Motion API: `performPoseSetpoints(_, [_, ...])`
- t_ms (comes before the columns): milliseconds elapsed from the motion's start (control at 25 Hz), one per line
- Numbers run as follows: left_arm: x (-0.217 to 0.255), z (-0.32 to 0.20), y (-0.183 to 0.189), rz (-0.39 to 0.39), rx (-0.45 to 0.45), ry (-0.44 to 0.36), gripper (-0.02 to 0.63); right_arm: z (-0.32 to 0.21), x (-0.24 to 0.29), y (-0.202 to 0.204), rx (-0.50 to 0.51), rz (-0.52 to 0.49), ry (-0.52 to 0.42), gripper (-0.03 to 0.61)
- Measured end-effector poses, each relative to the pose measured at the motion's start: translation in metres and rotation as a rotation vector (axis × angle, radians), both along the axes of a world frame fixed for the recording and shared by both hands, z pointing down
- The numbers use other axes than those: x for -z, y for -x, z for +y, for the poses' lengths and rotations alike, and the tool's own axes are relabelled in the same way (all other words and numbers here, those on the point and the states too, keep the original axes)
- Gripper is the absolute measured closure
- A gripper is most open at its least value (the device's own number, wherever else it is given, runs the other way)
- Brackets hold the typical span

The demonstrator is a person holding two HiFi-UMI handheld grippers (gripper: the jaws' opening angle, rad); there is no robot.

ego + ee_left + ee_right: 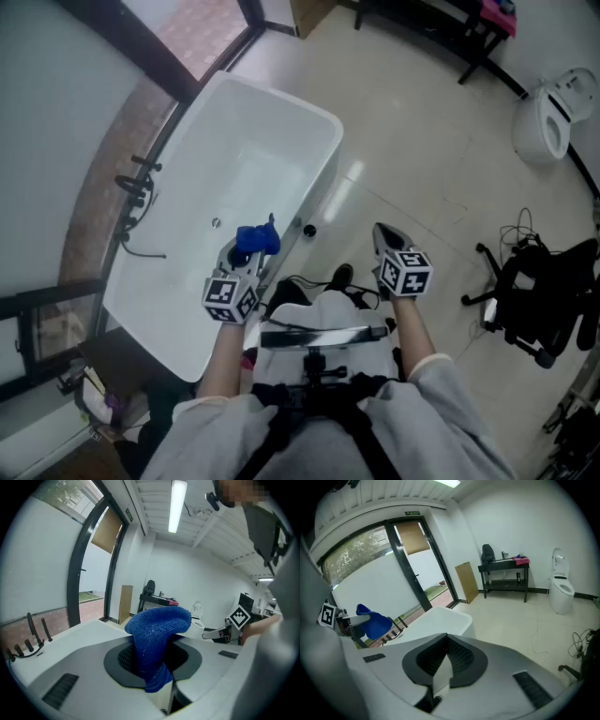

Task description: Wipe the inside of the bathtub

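The white bathtub (281,122) lies ahead and to my left, its inside bare, with a small drain (216,223) in its floor. My left gripper (251,246) is held over the tub's near right rim and is shut on a blue cloth (256,238). In the left gripper view the blue cloth (157,639) bulges up from between the jaws of the left gripper (154,656). My right gripper (384,236) is off the tub, over the floor to its right, shut with nothing in it. The right gripper view shows the bathtub (436,620) and the blue cloth (374,623) at left.
A black tap fixture (139,192) stands on the tub's left rim by the glass wall. A toilet (548,117) is at the far right, with a black office chair (544,300) and cables (520,230) nearer. A black table (504,573) stands at the back wall.
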State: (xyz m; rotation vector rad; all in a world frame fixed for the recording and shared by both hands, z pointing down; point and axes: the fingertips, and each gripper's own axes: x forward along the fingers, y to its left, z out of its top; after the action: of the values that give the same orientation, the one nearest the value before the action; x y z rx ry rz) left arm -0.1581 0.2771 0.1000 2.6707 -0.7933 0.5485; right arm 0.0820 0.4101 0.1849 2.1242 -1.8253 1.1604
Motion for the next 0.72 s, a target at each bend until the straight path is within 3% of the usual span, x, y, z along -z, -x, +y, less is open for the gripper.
performPoseSetpoints(280, [0.002,-0.025,-0.025,-0.005,0.005,-0.016,0.525,-0.044,0.013,-0.014,0.08,0.033,-0.027,0.572])
performPoseSetpoints(720, [-0.029,-0.103,-0.035,0.01,-0.003,0.03,0.525,-0.142,0.015,0.017,0.203,0.101,0.009,0.572])
